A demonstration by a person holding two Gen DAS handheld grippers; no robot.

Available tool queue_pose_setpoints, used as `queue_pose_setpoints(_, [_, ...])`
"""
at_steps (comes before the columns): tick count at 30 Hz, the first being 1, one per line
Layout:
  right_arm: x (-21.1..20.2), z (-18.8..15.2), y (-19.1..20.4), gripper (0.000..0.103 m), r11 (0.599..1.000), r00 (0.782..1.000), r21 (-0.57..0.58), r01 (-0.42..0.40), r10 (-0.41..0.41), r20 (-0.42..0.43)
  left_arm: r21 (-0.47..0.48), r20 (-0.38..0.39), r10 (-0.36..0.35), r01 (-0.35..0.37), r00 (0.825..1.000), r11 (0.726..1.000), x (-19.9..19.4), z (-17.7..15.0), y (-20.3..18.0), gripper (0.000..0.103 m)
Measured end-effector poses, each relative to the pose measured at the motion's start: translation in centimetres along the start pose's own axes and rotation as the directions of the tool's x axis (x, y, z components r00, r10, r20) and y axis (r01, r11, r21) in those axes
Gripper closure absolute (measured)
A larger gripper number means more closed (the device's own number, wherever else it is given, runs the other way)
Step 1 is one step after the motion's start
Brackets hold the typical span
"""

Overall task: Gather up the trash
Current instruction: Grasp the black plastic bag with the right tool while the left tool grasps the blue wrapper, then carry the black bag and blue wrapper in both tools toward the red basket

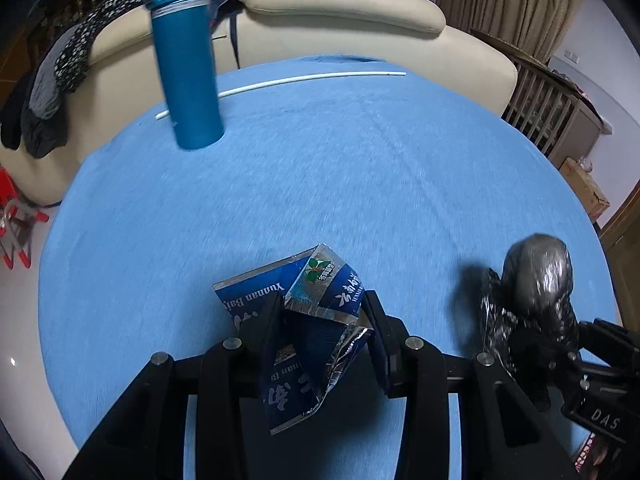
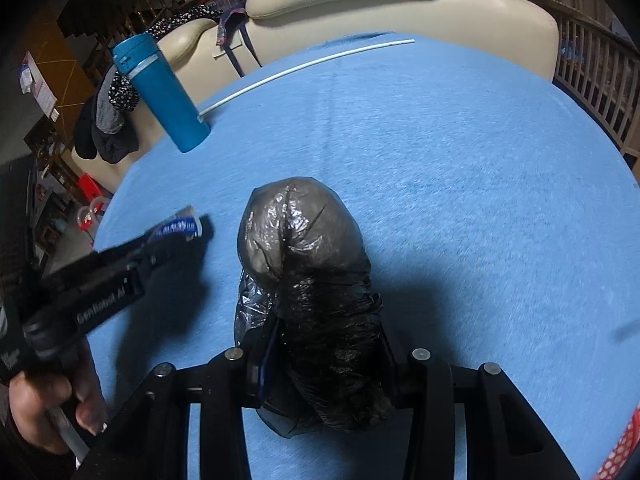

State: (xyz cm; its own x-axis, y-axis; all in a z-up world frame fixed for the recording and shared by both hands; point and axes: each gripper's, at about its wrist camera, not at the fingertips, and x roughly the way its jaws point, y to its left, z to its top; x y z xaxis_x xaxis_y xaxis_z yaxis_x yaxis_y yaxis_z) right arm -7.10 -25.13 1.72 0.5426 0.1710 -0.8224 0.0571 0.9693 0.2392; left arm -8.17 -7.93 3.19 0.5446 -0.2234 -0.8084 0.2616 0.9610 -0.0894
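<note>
A crumpled blue and silver carton (image 1: 308, 320) with printed lettering is pinched in my left gripper (image 1: 322, 308), whose fingers press its two sides just above the blue tablecloth (image 1: 320, 168). In the right wrist view my right gripper (image 2: 320, 344) is shut on the gathered neck of a black plastic trash bag (image 2: 304, 248), whose rounded body bulges forward over the cloth. That bag (image 1: 532, 292) also shows at the right of the left wrist view. The left gripper (image 2: 176, 240) with the carton (image 2: 180, 226) shows at the left of the right wrist view, a hand (image 2: 48, 404) on its handle.
A tall blue flask (image 1: 188, 64) stands at the table's far left, also seen as the flask (image 2: 164, 96) in the right wrist view. A thin white rod (image 1: 312, 78) lies along the far edge. A cream sofa (image 1: 344, 4) with draped clothes (image 1: 60, 80) sits behind.
</note>
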Motion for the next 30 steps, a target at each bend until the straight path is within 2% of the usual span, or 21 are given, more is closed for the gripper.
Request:
queue_pose_setpoints(14, [-2.6,-2.3,1.0,0.059,0.997,0.997,0.069,0.025,-0.030,0.066,-0.018,0.040,-0.006,0.007,0.999,1.000,-3.6,-2.4,0.0,0.061])
queue_pose_setpoints(22, [-3.8,-2.6,0.4,0.059,0.993,0.994,0.116,0.014,-0.027,0.108,0.010,0.057,-0.003,0.002,0.998,1.000,-4.5,-2.7,-0.9,0.061])
queue_pose_setpoints(30, [-5.3,-3.3,0.5,0.059,0.993,0.990,0.115,0.006,-0.022,0.142,0.039,0.068,0.006,-0.008,0.998,0.999,-5.4,-3.1,-2.2,0.061])
